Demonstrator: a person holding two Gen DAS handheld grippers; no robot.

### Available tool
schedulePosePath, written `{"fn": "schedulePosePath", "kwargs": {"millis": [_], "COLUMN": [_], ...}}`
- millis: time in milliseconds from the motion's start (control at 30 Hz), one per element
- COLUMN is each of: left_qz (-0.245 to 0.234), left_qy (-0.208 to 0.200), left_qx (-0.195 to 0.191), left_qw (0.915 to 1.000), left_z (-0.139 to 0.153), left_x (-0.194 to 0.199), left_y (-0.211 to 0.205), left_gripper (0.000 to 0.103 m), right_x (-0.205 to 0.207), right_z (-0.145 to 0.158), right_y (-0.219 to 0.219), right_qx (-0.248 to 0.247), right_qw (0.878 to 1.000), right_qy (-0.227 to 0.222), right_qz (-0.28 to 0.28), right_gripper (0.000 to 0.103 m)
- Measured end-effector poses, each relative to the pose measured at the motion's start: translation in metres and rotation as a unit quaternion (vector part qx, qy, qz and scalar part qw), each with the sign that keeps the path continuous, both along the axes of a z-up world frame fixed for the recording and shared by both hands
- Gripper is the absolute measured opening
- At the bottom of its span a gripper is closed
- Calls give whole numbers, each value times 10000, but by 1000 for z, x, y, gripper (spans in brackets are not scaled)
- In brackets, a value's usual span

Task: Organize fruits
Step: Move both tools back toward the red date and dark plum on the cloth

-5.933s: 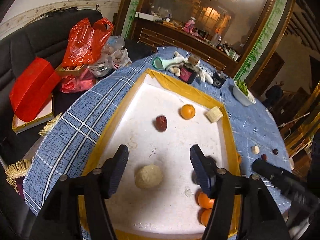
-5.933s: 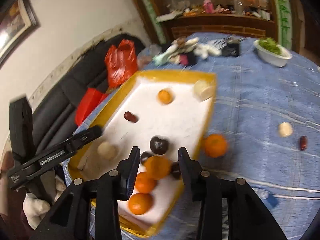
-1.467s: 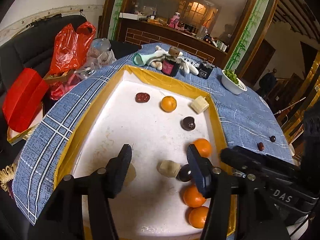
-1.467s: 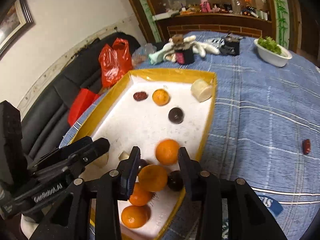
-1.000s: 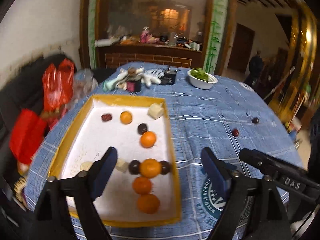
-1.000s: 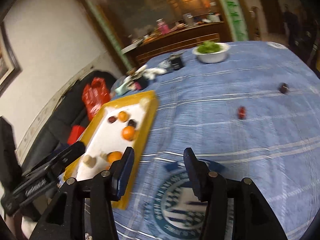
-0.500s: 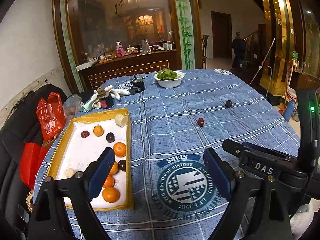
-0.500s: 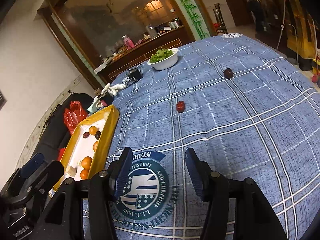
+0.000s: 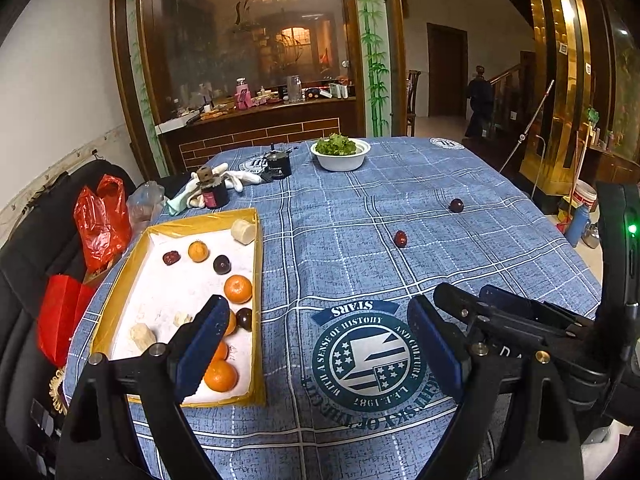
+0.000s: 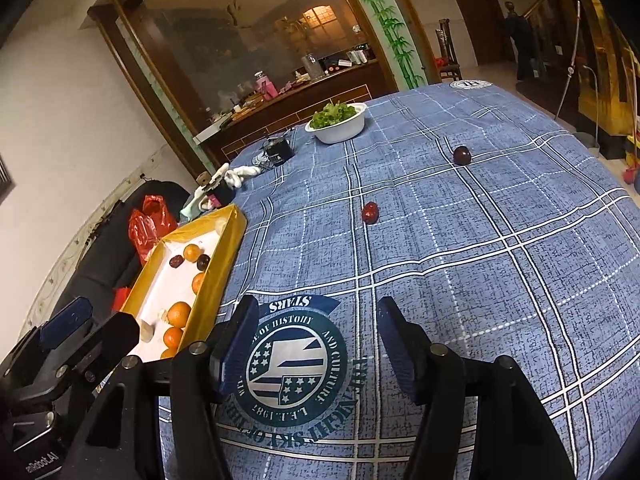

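Fruits: oranges [image 9: 238, 289], dark plums and a red date [image 9: 171, 257] lie in the yellow-rimmed tray [image 9: 259, 264] at the table's left, where earlier both grippers worked close over it; both have since drawn back over the blue checked tablecloth [image 9: 340, 248]. Two strays remain on the cloth: red date [image 9: 400, 239], dark plum [image 9: 456, 205], well apart from the tray. Left gripper [image 9: 316, 340]: jaws wide, empty. Right gripper [image 10: 316, 344]: jaws opening, nothing between.

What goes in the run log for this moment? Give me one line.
left gripper: open, empty | right gripper: opening, empty | tray: holds oranges | loose: red date, dark plum
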State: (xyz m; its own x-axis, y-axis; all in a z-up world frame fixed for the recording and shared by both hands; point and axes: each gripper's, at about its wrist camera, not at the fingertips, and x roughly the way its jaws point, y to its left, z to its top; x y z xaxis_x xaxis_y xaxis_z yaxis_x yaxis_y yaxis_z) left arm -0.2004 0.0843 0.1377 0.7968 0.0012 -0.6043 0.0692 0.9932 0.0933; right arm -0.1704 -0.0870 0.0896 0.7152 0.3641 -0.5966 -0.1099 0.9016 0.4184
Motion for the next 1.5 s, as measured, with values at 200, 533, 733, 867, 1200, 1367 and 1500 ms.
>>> {"fn": "schedulePosePath", "kwargs": {"millis": [200, 533, 733, 867, 1200, 1367, 1500], "left_qz": [-13, 14, -10, -19, -209, -817, -1237], "left_qy": [62, 114, 165, 235, 250, 645, 1025], "left_qx": [-18, -46, -57, -36, -21, -672, -904], "left_qw": [10000, 9999, 9998, 9997, 9995, 9923, 9829], "left_z": [-4, -7, -11, -16, -2, -13, -44], "left_x": [1, 3, 5, 10, 54, 112, 160], "left_y": [3, 6, 6, 4, 9, -7, -39], "left_gripper": [90, 90, 90, 90, 90, 93, 88], "right_x": [0, 2, 4, 7, 30, 81, 136], "right_z": [-4, -7, -11, -15, -7, 6, -8], "right_y": [7, 11, 10, 7, -59, -126, -150], "right_qx": [-90, -123, -114, -92, -112, -402, -320], "right_qw": [9999, 9998, 9998, 9997, 9987, 9953, 9940], "right_qy": [59, 113, 161, 208, 201, 181, 484], "right_qz": [55, 72, 60, 37, -460, -865, -924], "right_gripper": [67, 67, 67, 67, 68, 68, 57]}}
